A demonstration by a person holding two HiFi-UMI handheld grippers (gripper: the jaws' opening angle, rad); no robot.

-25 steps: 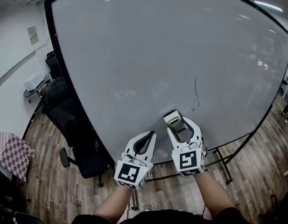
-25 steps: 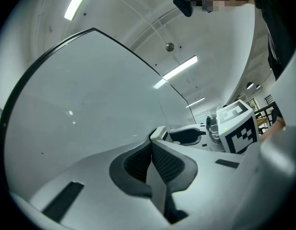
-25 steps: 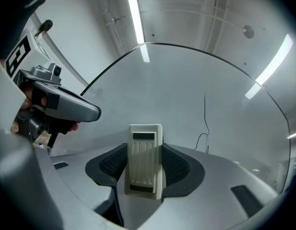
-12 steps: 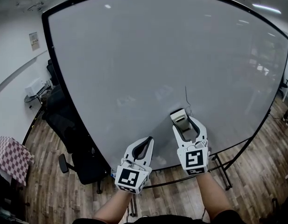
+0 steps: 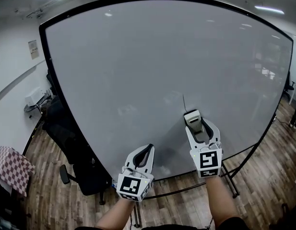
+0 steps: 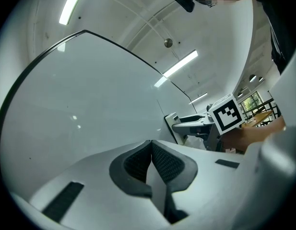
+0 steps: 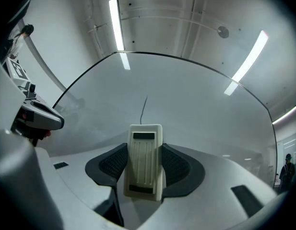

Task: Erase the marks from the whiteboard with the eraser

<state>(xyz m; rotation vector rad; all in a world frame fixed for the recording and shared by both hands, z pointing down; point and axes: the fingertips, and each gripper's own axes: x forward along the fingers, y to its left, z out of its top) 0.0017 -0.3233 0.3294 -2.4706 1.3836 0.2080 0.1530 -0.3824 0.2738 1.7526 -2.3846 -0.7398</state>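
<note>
Two claws are held before an upright whiteboard (image 5: 152,66).

Hidden or unclear:
- Both claws and the person's forearms cover part of the board's lower edge in the head view.
- The board's upper right corner is cut off by the frame.
- No view confirms whether the eraser's face actually presses on the board.
- The lower end of the mark lies too close to the eraser to separate from it.

Left claw (image 5: 148,148): the jaws are together with the ribbed pads meeting, and it grips nothing. It sits low, near the board's bottom edge.

Right claw (image 5: 198,124): the jaws are clamped on the two long sides of a cream eraser (image 5: 192,118). The eraser stands lengthwise between the pads, and its far end projects past the jaw tips toward the board. This claw is higher than the left claw and to its right, and the two are apart.

One thin dark mark (image 5: 183,101) runs as a short vertical line directly beyond the eraser's far end.

Edges and room:
- Left of the left claw, the board's black frame runs down to the wooden floor (image 5: 52,195). A black office chair (image 5: 71,128) stands just beyond that edge.
- Above both claws the board surface is broad and open, and it shows ceiling-light reflections.
- Right of the right claw, the frame descends to the stand legs (image 5: 229,171).
</note>
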